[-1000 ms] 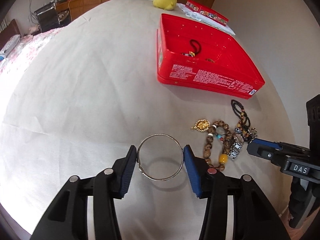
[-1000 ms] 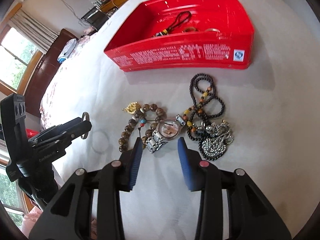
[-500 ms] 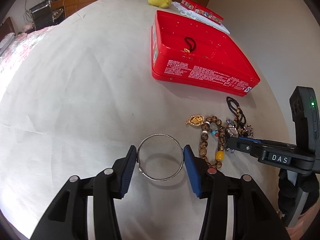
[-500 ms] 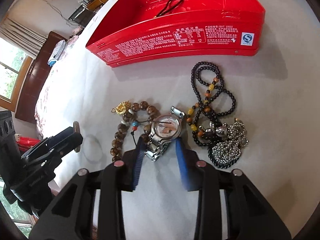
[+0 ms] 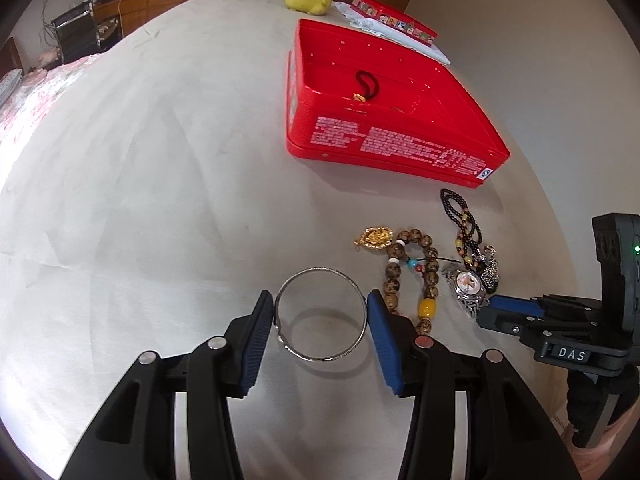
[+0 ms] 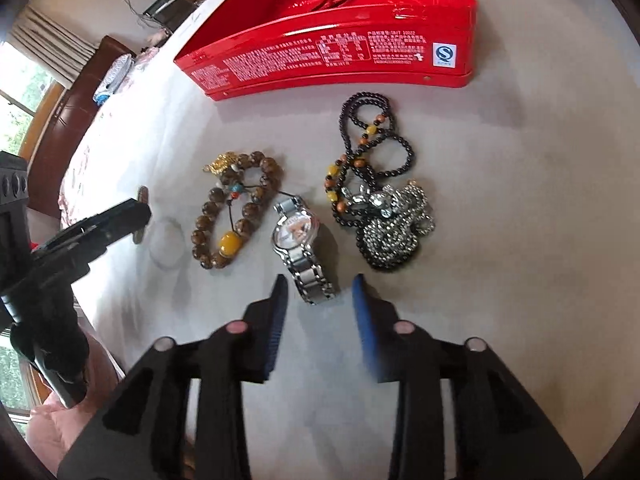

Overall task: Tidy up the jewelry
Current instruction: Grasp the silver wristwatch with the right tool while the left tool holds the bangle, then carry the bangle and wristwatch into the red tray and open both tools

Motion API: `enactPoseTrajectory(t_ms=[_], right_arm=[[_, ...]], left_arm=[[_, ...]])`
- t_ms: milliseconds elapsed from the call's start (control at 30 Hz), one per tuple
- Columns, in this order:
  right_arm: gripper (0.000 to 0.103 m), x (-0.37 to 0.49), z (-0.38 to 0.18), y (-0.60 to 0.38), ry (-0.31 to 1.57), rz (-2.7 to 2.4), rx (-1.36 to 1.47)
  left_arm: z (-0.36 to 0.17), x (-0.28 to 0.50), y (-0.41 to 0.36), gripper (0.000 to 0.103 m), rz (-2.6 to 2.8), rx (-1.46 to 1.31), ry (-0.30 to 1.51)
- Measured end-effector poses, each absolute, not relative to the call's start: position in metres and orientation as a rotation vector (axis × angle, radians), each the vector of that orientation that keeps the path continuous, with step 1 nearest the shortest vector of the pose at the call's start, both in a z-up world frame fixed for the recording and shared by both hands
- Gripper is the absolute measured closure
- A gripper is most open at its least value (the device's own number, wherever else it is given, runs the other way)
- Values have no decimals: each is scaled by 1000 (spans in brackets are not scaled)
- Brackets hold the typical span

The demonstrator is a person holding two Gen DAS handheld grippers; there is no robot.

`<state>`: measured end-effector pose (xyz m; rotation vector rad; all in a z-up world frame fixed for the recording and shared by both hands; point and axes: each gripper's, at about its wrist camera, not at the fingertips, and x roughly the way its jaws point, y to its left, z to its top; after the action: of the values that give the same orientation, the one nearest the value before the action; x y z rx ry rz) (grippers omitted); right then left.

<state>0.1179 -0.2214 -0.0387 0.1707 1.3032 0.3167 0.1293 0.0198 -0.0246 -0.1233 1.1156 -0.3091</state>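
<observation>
Jewelry's mostly still out on the white cloth (image 5: 160, 200), so not much has been sorted yet. Nearest the camera, the left gripper (image 5: 320, 312) has a silver bangle (image 5: 320, 314) pinched across its width between the blue pads, lifted off the cloth, going by its shadow. The right gripper (image 6: 318, 292) is partly open with nothing held; the end of the watch (image 6: 300, 240) band lies between its tips. Just past that sit the wooden bead bracelet (image 6: 236, 212) with a gold charm (image 6: 220, 162), then the black bead necklace (image 6: 372, 140) tangled with a sparkly chain pile (image 6: 394, 226). Furthest is the red box (image 5: 384, 120), with a black cord (image 5: 368, 84) already inside.

Risks: the bangle is only gripped at two points on a round edge, so it could pop out on the way to the box. The watch band might slide off or drag the bracelet cord it touches.

Versus half a second ago, the right jaws have just opened up again and backed off the watch. Left side looks unchanged.
</observation>
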Motion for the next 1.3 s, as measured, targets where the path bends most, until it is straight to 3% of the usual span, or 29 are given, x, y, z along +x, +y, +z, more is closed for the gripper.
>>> enactPoseTrajectory(t_ms=[300, 433, 633, 1300], right_arm=[[64, 136, -40, -202, 1261, 328, 84], [76, 139, -41, -195, 1248, 333, 48], [77, 133, -37, -200, 1241, 368, 100], [77, 136, 35, -221, 1067, 394, 189]], left_arm=[[-25, 130, 17, 54, -306, -117, 1124], [-25, 130, 17, 54, -305, -117, 1124], [-21, 129, 15, 54, -316, -114, 1109], [33, 142, 2, 54, -359, -104, 993]])
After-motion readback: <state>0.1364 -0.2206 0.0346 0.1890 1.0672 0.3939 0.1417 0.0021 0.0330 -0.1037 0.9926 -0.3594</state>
